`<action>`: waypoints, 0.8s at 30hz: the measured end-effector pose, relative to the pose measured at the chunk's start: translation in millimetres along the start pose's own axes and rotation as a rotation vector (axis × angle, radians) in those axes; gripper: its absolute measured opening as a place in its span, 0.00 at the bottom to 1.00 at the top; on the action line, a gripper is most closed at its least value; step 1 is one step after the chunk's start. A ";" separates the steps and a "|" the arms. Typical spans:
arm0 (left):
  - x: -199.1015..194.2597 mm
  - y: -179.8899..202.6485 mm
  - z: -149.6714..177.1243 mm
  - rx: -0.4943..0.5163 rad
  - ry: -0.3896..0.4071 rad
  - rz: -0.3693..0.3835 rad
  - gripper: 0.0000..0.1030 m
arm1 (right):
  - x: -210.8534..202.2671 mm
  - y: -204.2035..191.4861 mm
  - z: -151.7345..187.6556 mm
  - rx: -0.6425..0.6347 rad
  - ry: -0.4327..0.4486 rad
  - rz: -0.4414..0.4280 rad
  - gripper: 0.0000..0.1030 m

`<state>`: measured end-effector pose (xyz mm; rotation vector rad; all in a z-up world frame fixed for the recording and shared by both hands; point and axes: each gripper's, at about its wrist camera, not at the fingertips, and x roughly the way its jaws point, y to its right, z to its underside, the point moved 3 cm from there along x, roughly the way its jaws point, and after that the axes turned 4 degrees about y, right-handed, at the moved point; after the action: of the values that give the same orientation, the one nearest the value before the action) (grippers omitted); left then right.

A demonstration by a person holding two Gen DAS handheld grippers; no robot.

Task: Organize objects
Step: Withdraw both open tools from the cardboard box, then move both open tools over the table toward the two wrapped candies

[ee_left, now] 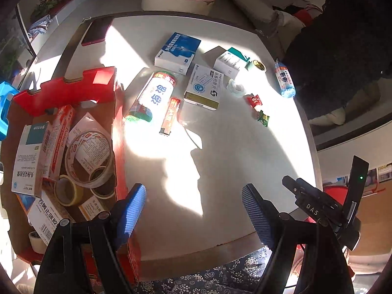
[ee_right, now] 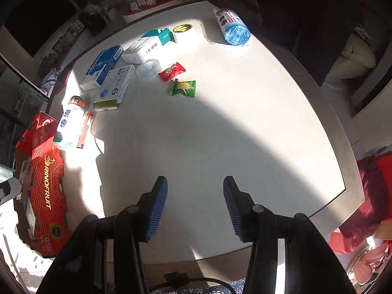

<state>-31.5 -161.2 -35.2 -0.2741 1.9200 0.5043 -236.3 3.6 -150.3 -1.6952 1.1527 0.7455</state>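
Over the white worktop (ee_right: 220,134), both grippers hang empty above bare surface.

At the bottom of the left wrist view the left gripper (ee_left: 193,210) is spread wide, nothing between its pads; the right gripper (ee_right: 194,208) at the bottom of its view stands partly spread, also empty. The red box (ee_left: 73,90) at left holds medicine cartons and tape rolls (ee_left: 90,156). Loose in the upper middle lie a white bottle (ee_left: 152,95), a blue carton (ee_left: 177,51), two candies (ee_right: 177,78) and a blue-wrapped roll (ee_right: 232,24).
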 end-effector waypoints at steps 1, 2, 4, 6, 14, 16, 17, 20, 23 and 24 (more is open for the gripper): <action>5.5 6.6 1.3 0.003 -0.008 0.012 0.82 | 0.7 5.8 -2.2 0.008 0.003 -0.003 0.45; 11.4 12.4 3.1 0.007 -0.018 0.023 0.82 | 2.2 10.8 -5.1 0.014 0.006 -0.004 0.45; 22.2 21.2 7.8 0.016 -0.036 0.032 0.82 | 6.8 18.2 -12.5 0.015 0.008 0.009 0.45; 30.0 28.4 14.0 0.028 -0.039 0.042 0.82 | 13.6 23.3 -23.7 0.016 0.013 0.018 0.45; 40.9 47.8 61.1 0.122 -0.024 0.132 0.82 | 44.9 18.2 -100.6 -0.036 0.019 0.061 0.45; 40.4 49.3 73.0 0.148 -0.022 0.154 0.82 | 55.1 14.4 -120.0 -0.048 0.014 0.095 0.45; 40.1 49.7 78.8 0.160 -0.022 0.164 0.82 | 62.3 12.8 -128.8 -0.054 0.003 0.112 0.45; 40.3 51.0 93.3 0.191 -0.033 0.189 0.82 | 83.4 7.1 -145.6 -0.074 -0.024 0.163 0.45; 40.0 52.9 105.0 0.235 -0.037 0.193 0.82 | 101.3 0.9 -156.2 -0.108 -0.037 0.212 0.45; 39.9 53.6 107.8 0.251 -0.037 0.194 0.82 | 106.1 -0.3 -159.4 -0.112 -0.040 0.223 0.45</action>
<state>19.1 -61.8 -95.6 0.0839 1.9597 0.3864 -198.5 -182.0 -178.3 -1.6518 1.3064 0.9941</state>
